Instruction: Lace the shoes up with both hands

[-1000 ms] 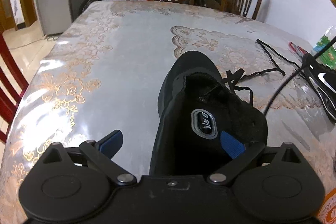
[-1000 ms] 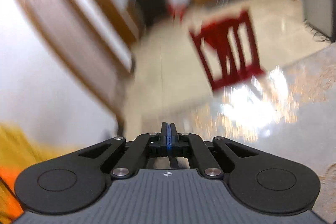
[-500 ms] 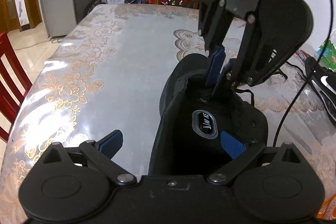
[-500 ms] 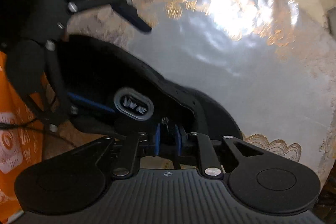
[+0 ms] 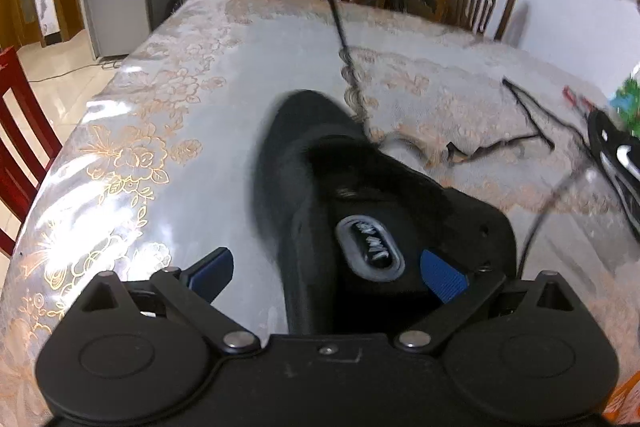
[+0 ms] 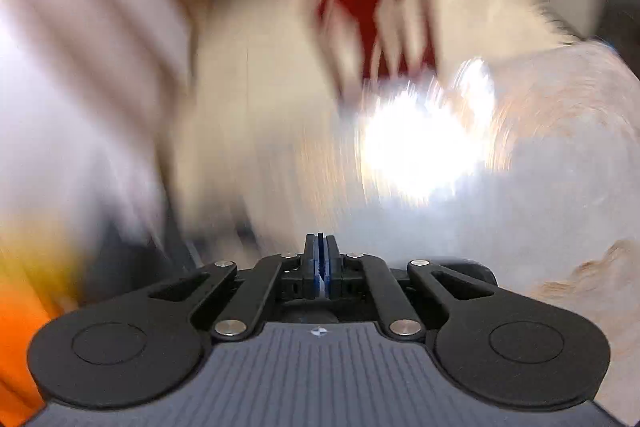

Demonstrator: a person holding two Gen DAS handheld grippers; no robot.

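- Left gripper (image 5: pixel 326 273): jaws spread wide, pressing on nothing.
- Left blue pad (image 5: pixel 212 267) outside the black shoe (image 5: pixel 304 155), over bare tablecloth; right blue pad inside the shoe's opening, just beside the oval insole label (image 5: pixel 370 245).
- Near side wall of the shoe caught loosely between the two fingers; contact with either pad not clear.
- Pointed steeply down over the shoe's heel end, toe aimed away from the camera.
- Right gripper (image 6: pixel 320 247): jaws just been closing, now pressed together with a thin dark strip pinched between the blue pads, read as the lace (image 5: pixel 340 27).
- Right wrist view heavily smeared by motion; only glare on the table (image 5: pixel 200 107) and a red chair back made out beyond the fingers.
- In the left wrist view, lace drawn taut from the shoe's eyelet area, up and away, out past the top edge of the frame.
- Slack stretch of lace (image 5: pixel 528 115) lying on the table to the right of the shoe, well clear of it.
- Shoe resting flat on the patterned tablecloth, blurred at toe and tongue.
- Second shoe (image 5: pixel 616 155), black with white marks, at the far right edge, well apart from the first.
- Red chair (image 5: pixel 20 115) left of the shoe, beyond the table edge.
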